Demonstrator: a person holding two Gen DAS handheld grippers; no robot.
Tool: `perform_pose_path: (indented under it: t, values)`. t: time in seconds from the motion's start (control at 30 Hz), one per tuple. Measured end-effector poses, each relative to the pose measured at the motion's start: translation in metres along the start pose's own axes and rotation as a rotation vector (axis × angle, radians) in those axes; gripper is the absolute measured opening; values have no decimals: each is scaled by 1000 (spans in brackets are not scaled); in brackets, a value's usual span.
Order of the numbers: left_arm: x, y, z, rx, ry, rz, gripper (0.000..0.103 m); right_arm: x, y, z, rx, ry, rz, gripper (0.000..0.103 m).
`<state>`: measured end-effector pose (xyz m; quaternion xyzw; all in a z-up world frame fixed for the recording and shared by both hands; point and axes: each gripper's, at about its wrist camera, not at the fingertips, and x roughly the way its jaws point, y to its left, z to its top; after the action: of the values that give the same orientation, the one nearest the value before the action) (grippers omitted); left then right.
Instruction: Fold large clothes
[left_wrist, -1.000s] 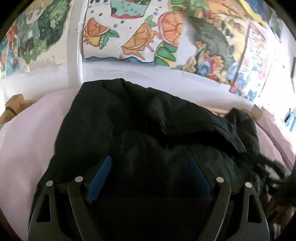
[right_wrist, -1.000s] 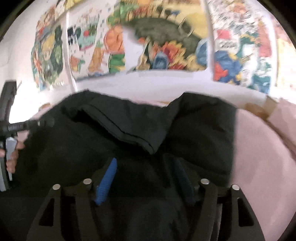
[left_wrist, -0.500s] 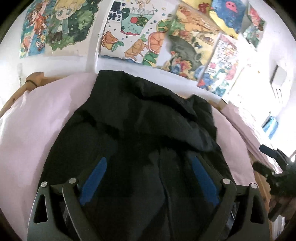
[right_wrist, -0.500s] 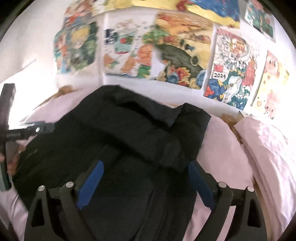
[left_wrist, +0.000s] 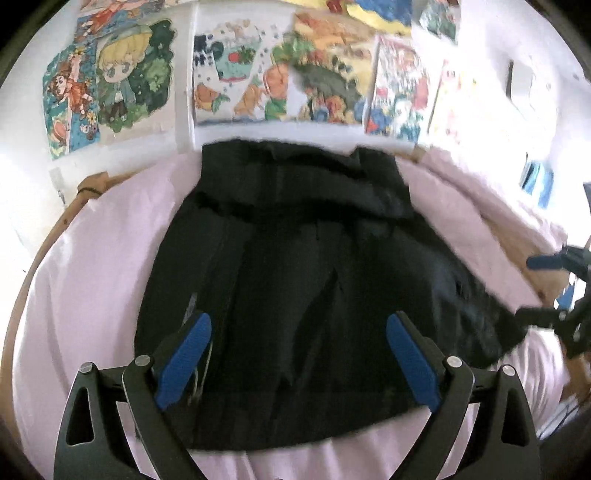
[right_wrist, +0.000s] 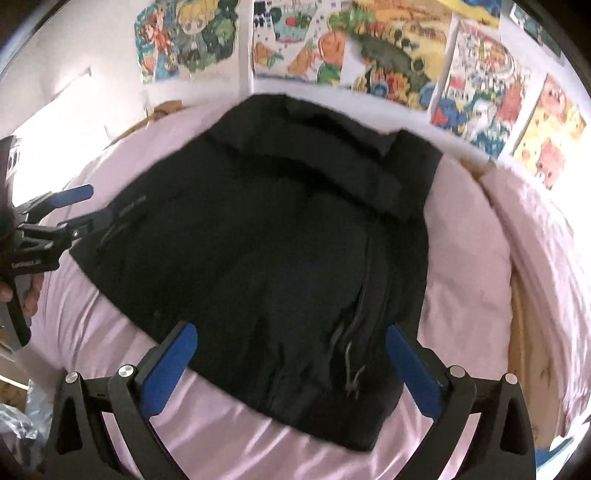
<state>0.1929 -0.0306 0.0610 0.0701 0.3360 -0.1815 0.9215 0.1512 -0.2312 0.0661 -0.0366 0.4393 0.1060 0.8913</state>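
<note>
Both grippers have pulled back and up since a second ago: then the jacket filled the near view between the fingers, now its whole outline shows on the sheet.

Left gripper (left_wrist: 297, 354): jaws spread wide, blue pads (left_wrist: 183, 360) apart, nothing held. It hovers over the near edge of the jacket (left_wrist: 295, 280); contact with the cloth can't be judged. In the right wrist view it shows at the far left (right_wrist: 79, 208), jaws parted, tips at the jacket's left edge.

Jacket: black, folded into a rough rectangle, lying flat in the middle of the pink sheet (left_wrist: 92, 280). Far edge reaches toward the wall, with a folded band across the far part. A zipper (right_wrist: 351, 354) runs down the near right part in the right wrist view.

Right gripper (right_wrist: 291, 365): jaws equally wide, empty, over the jacket's near edge. In the left wrist view it sits at the right edge (left_wrist: 535, 288), by the jacket's right corner.

Posters (right_wrist: 332, 48) cover the far wall. Wooden bed frame (left_wrist: 48, 243) visible at left.
</note>
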Motion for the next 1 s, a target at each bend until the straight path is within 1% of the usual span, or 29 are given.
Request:
perform_pose_path:
  t: [0.07, 0.17, 0.2, 0.27, 0.33, 0.47, 0.53, 0.6, 0.7, 0.77, 0.87, 0.93, 1.0]
  values:
    - [2, -2, -15, 8, 30, 6, 93, 6, 1, -11, -18, 10, -16, 103]
    - [5, -2, -34, 16, 53, 7, 93, 16, 6, -20, -120, 39, -91, 103]
    - [6, -1, -40, 20, 57, 3, 93, 17, 7, -23, -135, 50, -96, 103]
    - [6, -3, -51, 35, 70, -11, 93, 22, 9, -28, -160, 81, -72, 103]
    - [6, -5, -60, 67, 79, -22, 93, 25, 11, -33, -189, 109, -14, 103]
    - [4, -8, -77, 188, 72, 5, 93, 36, 26, -50, -301, 204, 45, 103]
    - [4, -6, -87, 252, 78, 16, 93, 43, 33, -59, -358, 234, 24, 103]
    - [5, -5, -97, 295, 80, 24, 93, 47, 36, -66, -394, 249, -2, 103]
    - [10, -2, -110, 329, 88, 40, 93, 51, 32, -71, -406, 258, -37, 103]
    - [14, -3, -117, 357, 93, 70, 93, 52, 29, -72, -397, 249, -57, 103]
    - [20, -6, -125, 438, 110, 106, 93, 54, 19, -71, -377, 247, -74, 103]
    - [25, -6, -133, 488, 119, 140, 93, 58, 15, -73, -367, 262, -80, 103]
    - [30, 1, -138, 502, 129, 174, 93, 65, 13, -76, -359, 289, -83, 103]
